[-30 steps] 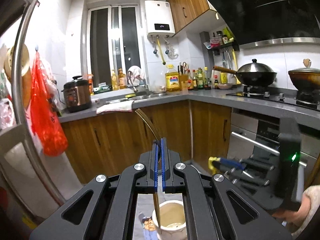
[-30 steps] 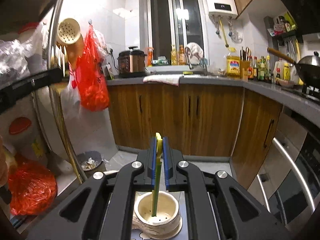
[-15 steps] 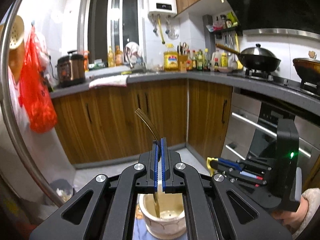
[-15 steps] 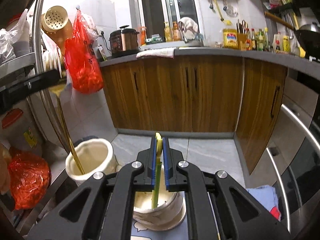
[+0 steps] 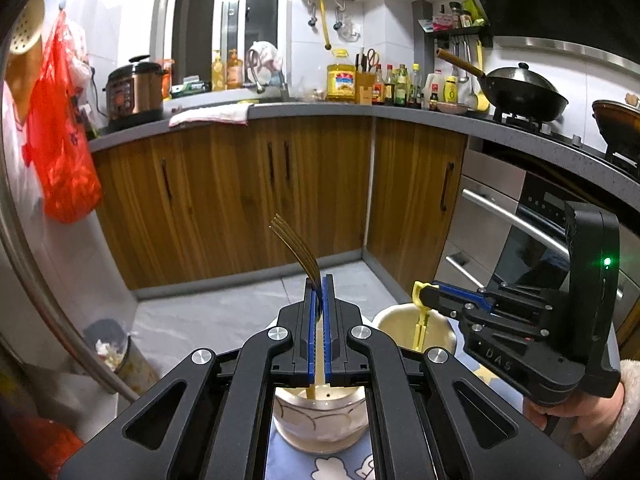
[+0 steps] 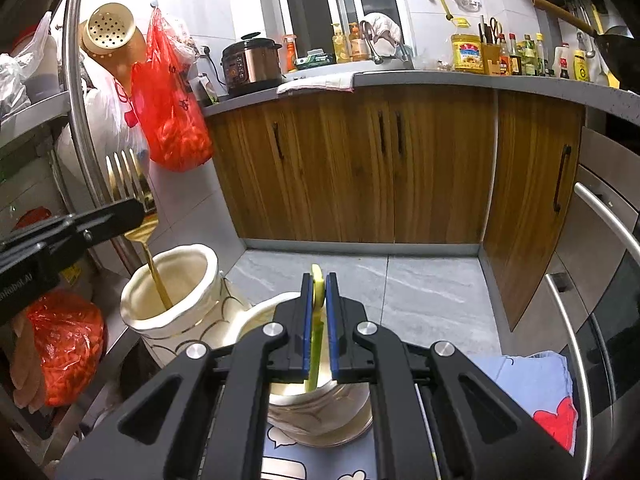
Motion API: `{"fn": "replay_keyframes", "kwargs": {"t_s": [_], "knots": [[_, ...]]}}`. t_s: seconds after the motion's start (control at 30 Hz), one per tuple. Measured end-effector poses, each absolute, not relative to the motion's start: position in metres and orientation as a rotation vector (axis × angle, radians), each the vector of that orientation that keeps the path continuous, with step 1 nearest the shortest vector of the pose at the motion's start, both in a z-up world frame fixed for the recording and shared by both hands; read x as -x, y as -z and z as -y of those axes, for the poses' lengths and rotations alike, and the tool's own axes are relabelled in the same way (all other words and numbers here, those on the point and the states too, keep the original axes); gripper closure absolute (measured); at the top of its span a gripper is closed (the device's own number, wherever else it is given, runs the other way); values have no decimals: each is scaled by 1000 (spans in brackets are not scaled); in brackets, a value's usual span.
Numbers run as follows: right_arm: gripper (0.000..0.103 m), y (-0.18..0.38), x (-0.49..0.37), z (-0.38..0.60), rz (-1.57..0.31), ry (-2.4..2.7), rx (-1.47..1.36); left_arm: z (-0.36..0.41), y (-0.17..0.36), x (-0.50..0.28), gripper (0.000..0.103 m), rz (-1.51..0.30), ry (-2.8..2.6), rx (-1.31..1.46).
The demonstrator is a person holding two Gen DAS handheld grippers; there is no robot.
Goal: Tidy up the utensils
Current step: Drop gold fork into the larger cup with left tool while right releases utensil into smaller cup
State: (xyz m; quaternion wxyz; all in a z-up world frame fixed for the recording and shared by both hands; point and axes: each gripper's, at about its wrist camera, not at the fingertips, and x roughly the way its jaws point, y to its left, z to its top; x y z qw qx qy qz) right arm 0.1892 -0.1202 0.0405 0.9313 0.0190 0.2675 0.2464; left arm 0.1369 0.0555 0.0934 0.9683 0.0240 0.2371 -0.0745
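Note:
My left gripper (image 5: 319, 280) is shut on a gold fork (image 5: 294, 246), tines up, its handle reaching down into a cream ceramic holder (image 5: 320, 420) below. In the right wrist view the same fork (image 6: 130, 184) stands in that holder (image 6: 176, 296) at the left. My right gripper (image 6: 319, 280) is shut on a yellow-green utensil (image 6: 316, 328), whose lower end hangs inside a second cream holder (image 6: 320, 412). The left wrist view shows the right gripper (image 5: 420, 300) over that holder (image 5: 416, 328).
Both holders stand on a blue patterned mat (image 6: 532, 388). Wooden cabinets (image 6: 360, 160) and a grey floor (image 6: 400, 280) lie ahead. An oven front (image 5: 520, 232) is at the right. A metal rack post (image 6: 80, 100) and red bags (image 6: 168, 120) are at the left.
Both grippers have tilted and dropped lower over the holders, which now sit closer beneath them. The fork and the yellow-green utensil reach deeper into their holders. Both stay gripped.

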Motion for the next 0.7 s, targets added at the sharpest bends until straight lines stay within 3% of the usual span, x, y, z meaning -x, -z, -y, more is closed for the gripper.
{"fn": "replay_keyframes", "kwargs": {"t_s": [0.7], "knots": [[92, -31, -200, 127, -605, -479, -63, -79, -79, -159, 99, -513, 63, -14]]}}
